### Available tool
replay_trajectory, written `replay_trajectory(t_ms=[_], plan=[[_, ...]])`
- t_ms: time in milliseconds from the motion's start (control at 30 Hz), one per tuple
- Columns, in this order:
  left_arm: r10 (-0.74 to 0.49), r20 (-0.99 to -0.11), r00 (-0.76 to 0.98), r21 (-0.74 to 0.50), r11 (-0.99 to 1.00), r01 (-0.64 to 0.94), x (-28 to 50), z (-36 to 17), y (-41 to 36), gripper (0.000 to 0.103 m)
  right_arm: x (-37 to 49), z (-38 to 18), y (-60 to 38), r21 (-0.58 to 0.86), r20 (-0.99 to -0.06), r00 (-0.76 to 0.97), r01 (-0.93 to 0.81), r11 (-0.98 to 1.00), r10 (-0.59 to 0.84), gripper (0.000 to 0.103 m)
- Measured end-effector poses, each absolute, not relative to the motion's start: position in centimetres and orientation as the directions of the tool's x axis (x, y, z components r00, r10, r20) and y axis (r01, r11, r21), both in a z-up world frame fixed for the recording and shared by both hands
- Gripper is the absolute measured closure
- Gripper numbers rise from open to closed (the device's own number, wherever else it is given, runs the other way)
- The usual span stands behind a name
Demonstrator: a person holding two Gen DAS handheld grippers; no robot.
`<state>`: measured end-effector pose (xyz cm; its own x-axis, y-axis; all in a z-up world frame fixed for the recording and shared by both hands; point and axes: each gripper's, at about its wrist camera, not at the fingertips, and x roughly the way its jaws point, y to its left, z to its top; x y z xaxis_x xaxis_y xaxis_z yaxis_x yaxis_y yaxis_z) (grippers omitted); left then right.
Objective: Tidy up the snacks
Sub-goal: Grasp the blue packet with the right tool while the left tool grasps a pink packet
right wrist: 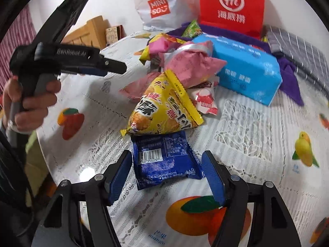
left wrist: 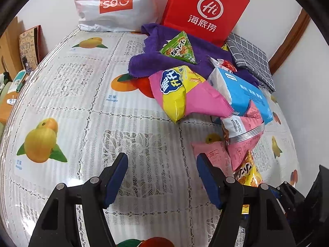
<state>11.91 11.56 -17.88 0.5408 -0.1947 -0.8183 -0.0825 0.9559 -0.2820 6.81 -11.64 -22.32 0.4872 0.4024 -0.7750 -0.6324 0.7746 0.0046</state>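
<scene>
The snacks lie in a loose heap on the tabletop (left wrist: 82,113), which is covered with a fruit-print lace cloth. The heap includes a yellow-and-pink chip bag (left wrist: 181,94), a green triangular packet (left wrist: 178,48) resting on a purple towel (left wrist: 148,61), a yellow triangular packet (right wrist: 162,107), pink packets (right wrist: 193,65) and a blue tissue pack (right wrist: 244,70). No sorted row or group is visible, and the red bag (right wrist: 231,4) and white bag (right wrist: 158,4) stand at the far edge behind the heap. Judged from this layout, the task is at an early stage; nearly all items remain to be arranged.

The right gripper (right wrist: 166,177) has its jaws released. A dark blue packet (right wrist: 164,160) lies flat on the tabletop between them, just in front of the heap; neither pad presses on it.

The left gripper (left wrist: 161,177) hangs over bare tabletop beside the heap. Its jaws stand apart with nothing between them. In the right wrist view, a hand (right wrist: 30,100) holds this gripper.
</scene>
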Motion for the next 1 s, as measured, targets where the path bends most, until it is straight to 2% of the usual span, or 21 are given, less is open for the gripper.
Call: replay_trajectory(t_ms=[133, 200, 300, 400, 567, 700, 800, 1000], plan=[[-0.212, -0.815, 0.540, -0.291, 0.955, -0.064, 11.8, -17.9, 11.0, 0.036, 6.6, -22.6, -11.3, -0.041, -0.755, 0.533, -0.621, 0.783, 0.382, 0.029], [-0.226, -0.814, 0.536, -0.297, 0.954, -0.049, 11.8, -18.0, 10.6, 0.036, 6.7, -22.6, -11.8, -0.025, -0.741, 0.554, -0.589, 0.808, 0.380, 0.043], [-0.247, -0.812, 0.528, -0.308, 0.951, -0.029, 11.9, -18.2, 9.8, 0.036, 7.0, -22.4, -12.9, 0.022, -0.721, 0.575, -0.538, 0.843, 0.386, 0.048], [-0.269, -0.811, 0.520, -0.322, 0.947, -0.012, 12.4, -18.5, 8.8, 0.036, 6.8, -22.3, -13.8, 0.040, -0.715, 0.585, -0.513, 0.858, 0.383, 0.049], [-0.284, -0.812, 0.511, -0.315, 0.949, 0.027, 13.3, -18.8, 6.5, 0.036, 6.2, -22.2, -15.6, -0.009, -0.712, 0.634, -0.438, 0.899, 0.301, 0.049], [-0.215, -0.825, 0.523, -0.237, 0.971, 0.026, 13.9, -19.0, 5.2, 0.036, 7.2, -21.8, -17.8, -0.022, -0.705, 0.666, -0.364, 0.931, 0.244, 0.049], [-0.118, -0.833, 0.540, -0.116, 0.992, 0.038, 13.8, -19.0, 4.4, 0.033, 8.2, -21.5, -19.2, -0.006, -0.700, 0.677, -0.325, 0.946, 0.228, 0.049], [-0.132, -0.838, 0.529, -0.134, 0.990, 0.034, 13.9, -19.0, 5.7, 0.033, 9.6, -21.0, -20.5, -0.013, -0.687, 0.697, -0.293, 0.956, 0.204, 0.049]])
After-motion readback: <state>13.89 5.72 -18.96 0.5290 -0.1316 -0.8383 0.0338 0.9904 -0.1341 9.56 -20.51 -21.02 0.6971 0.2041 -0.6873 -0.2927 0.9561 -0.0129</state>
